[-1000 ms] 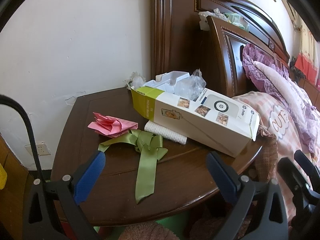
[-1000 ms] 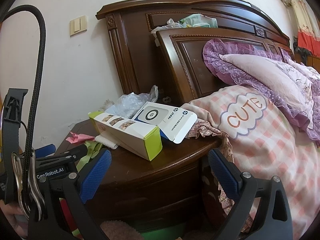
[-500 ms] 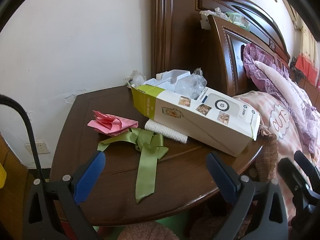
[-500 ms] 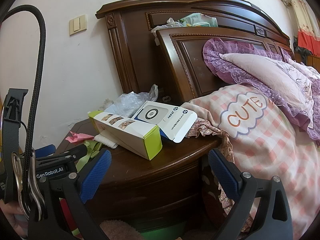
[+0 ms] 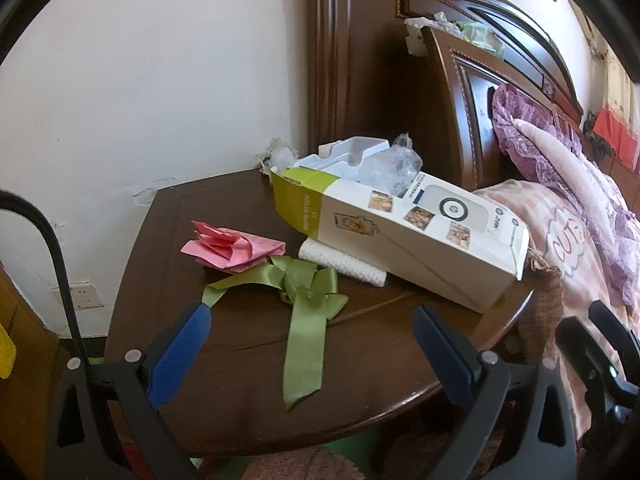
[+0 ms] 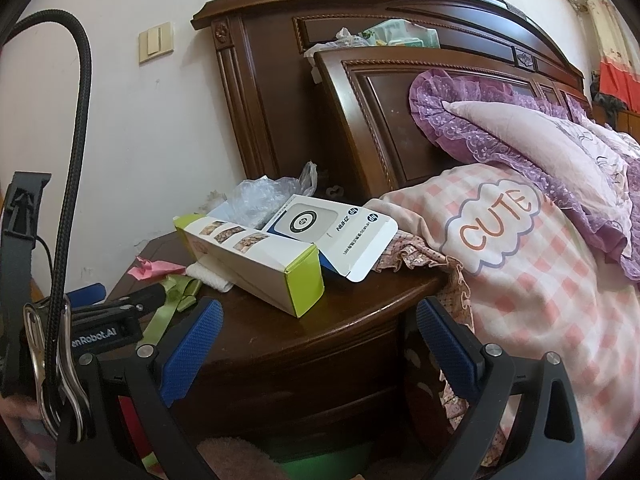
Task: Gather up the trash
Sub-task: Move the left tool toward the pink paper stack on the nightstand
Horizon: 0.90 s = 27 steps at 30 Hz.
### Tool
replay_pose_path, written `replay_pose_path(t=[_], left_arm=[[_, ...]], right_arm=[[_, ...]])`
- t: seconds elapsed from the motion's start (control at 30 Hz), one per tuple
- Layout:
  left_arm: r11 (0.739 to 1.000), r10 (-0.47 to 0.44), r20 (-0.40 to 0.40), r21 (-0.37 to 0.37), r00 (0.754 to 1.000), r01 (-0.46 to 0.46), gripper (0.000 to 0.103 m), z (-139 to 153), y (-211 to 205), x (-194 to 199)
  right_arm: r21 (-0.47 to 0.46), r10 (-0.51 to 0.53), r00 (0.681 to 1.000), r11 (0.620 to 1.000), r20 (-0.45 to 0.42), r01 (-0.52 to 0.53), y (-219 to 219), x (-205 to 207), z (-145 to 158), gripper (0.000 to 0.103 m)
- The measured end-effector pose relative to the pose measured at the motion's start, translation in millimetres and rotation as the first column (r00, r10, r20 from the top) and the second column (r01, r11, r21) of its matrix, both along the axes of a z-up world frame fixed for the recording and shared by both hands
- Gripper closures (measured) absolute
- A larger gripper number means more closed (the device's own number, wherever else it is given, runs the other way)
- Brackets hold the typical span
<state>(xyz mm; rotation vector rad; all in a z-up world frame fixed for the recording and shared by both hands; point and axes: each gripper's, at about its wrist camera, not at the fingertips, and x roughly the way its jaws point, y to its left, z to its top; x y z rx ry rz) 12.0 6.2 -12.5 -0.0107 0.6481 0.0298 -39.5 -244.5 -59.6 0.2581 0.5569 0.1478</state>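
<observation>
On the dark wooden nightstand (image 5: 248, 392) lie a crumpled pink paper (image 5: 232, 249), a green ribbon bow (image 5: 304, 300), a white folded cloth (image 5: 344, 266) and a long white-and-green cardboard box (image 5: 404, 236) with crinkled clear plastic (image 5: 392, 166) and a white tray insert (image 5: 352, 154) behind it. My left gripper (image 5: 310, 332) hovers open over the near edge, just short of the ribbon, holding nothing. My right gripper (image 6: 320, 330) is open and empty at the nightstand's front corner, below the box (image 6: 256, 258), the plastic (image 6: 260, 200) and the ribbon (image 6: 168, 304).
A carved wooden headboard (image 6: 400, 92) rises behind the nightstand (image 6: 320, 320). The bed with a pink checked quilt (image 6: 532, 280) and a purple frilled pillow (image 6: 532, 140) fills the right. The wall (image 5: 140, 80) is at the left, a wall socket (image 5: 82, 296) low on it.
Both views have shifted only slightly; the left gripper has edged a little nearer the tabletop. Nothing on the nightstand has moved and both grippers stay open.
</observation>
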Motion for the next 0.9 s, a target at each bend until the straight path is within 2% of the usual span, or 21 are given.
replay_pose_path(t=[0.3, 0.57, 0.8, 0.9], left_arm=[[0.999, 0.031, -0.032, -0.027, 0.999, -0.032, 0.001, 1.3, 26.2, 10.0], [0.998, 0.049, -0.066, -0.029, 0.997, -0.051, 0.008, 1.6, 53.5, 19.9], [0.999, -0.002, -0.088, 0.032, 0.996, 0.005, 0.016, -2.0, 58.3, 32.7], [0.997, -0.026, -0.108, 0.076, 0.994, 0.035, 0.023, -3.6, 58.6, 40.4]], right_arm=[[-0.034, 0.051, 0.999, 0.998, 0.006, -0.050, 2.3, 18.7, 3.0, 0.003], [-0.102, 0.125, 0.992, 0.987, 0.029, -0.122, 12.2, 48.8, 13.2, 0.003], [-0.124, 0.232, 0.973, 0.965, -0.003, -0.230, 29.0, 81.7, 19.0, 0.005], [-0.140, 0.264, 0.964, 0.955, -0.013, -0.263, 37.0, 92.2, 19.9, 0.007]])
